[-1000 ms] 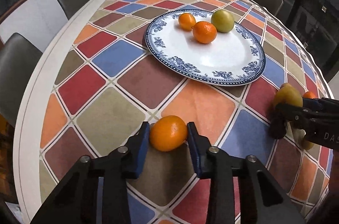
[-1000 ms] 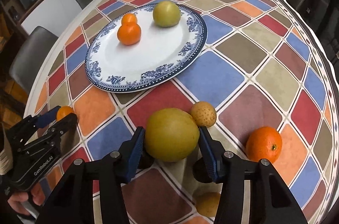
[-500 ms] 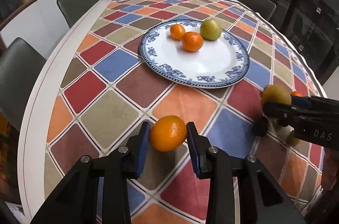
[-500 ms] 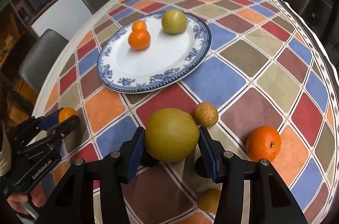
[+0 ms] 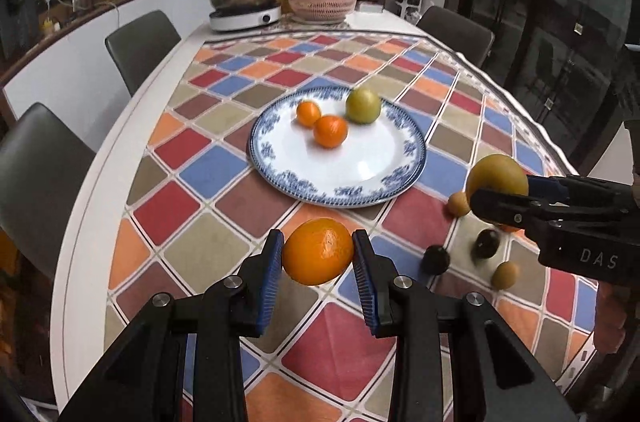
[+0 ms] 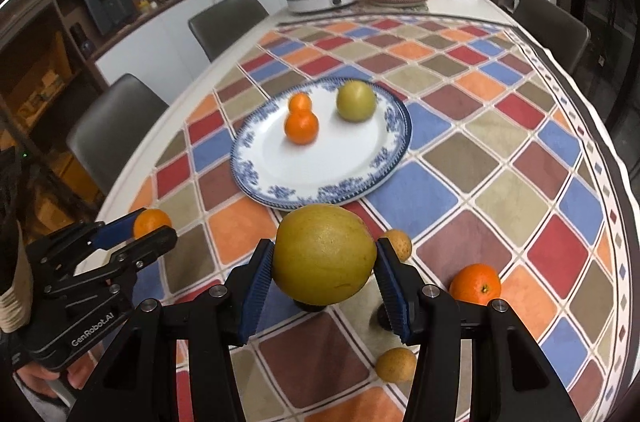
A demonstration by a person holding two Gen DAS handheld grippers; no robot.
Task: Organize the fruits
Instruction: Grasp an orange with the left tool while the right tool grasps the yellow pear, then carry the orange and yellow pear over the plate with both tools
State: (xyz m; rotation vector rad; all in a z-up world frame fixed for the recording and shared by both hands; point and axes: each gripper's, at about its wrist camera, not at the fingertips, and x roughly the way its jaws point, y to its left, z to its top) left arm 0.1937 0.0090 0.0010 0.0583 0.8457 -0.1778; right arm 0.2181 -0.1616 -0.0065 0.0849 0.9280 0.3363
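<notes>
- At the far left we see 2 dark padded chairs point(image 5: 140, 46) drawn up to the table's point(image 5: 84, 222) smooth white rim.
- Our left gripper point(image 5: 318, 262) is clamped on a round orange point(image 5: 318, 251) with dimpled, glossy peel; its ribbed blue pads point(image 5: 272, 276) press the fruit's 2 sides, and the fruit sits at the fingertips, lifted clear of the cloth.
- The tablecloth point(image 5: 224, 254) is a soft-looking weave of red, blue, orange, olive and brown diamonds with pale borders.
- Ahead of the jaws lies a round glazed plate point(image 5: 360, 182), white with a blue floral rim. On it rest 2 small oranges point(image 5: 330, 131), touching, and 1 smooth green-yellow fruit point(image 5: 363, 105) just beside them.
- Our right gripper point(image 6: 324, 272) grasps a large yellow-green fruit point(image 6: 324, 254), matte and faintly speckled, wedged between its ribbed pads at the tips and raised above the cloth.
- Behind it sits a small tan fruit point(image 6: 398, 242), another point(image 6: 396, 364) lies nearer us, and 1 orange point(image 6: 475, 283) rests on the cloth further right.
</notes>
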